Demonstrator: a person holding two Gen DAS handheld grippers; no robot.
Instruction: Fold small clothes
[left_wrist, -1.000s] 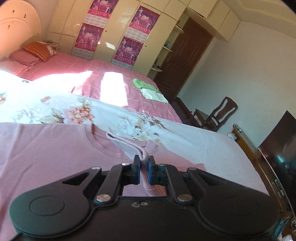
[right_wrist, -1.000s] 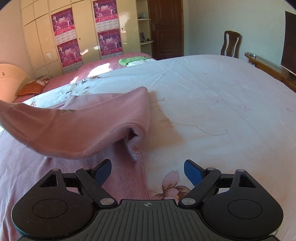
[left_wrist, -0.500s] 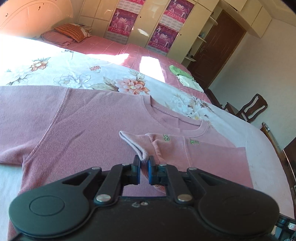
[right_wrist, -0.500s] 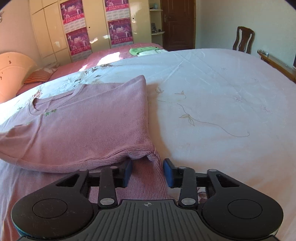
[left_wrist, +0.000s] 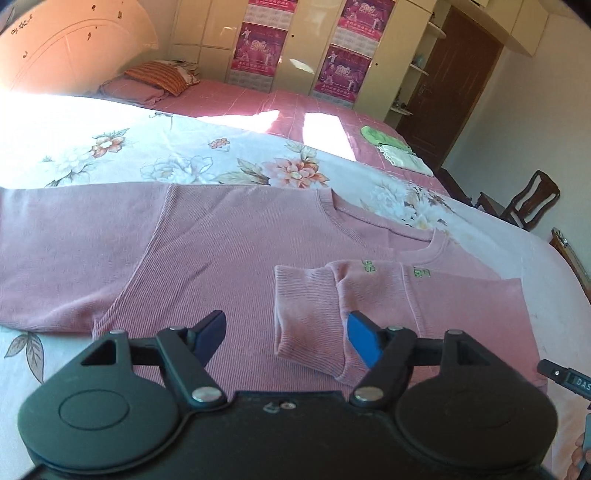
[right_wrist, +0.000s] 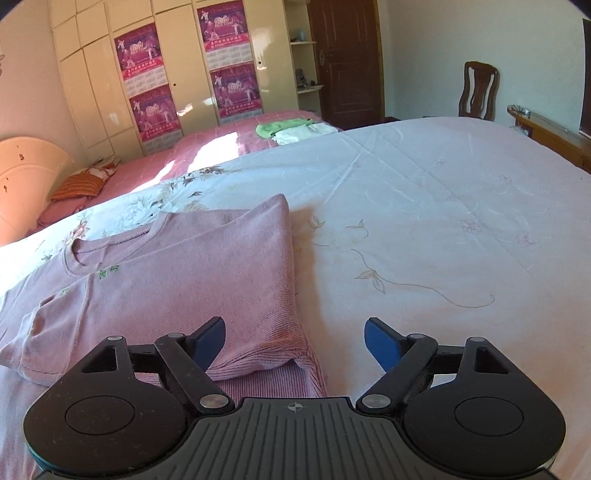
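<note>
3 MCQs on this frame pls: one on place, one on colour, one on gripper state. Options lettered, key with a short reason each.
1. Where does the folded-over sleeve cuff lie?
A. on the sweater's chest
B. on the pillow
C. off the bed

2. What colour is the folded cloth on the far bed?
A. blue
B. green
C. black

3. How do the two grippers stand?
A. both shut on cloth
B. only the left open
C. both open

Key:
1 A: the sleeve cuff rests on the pink sweater, below the collar.
2 B: the green cloth lies on the pink bedspread.
3 C: left gripper and right gripper both show fingers spread wide, gripping nothing.
</note>
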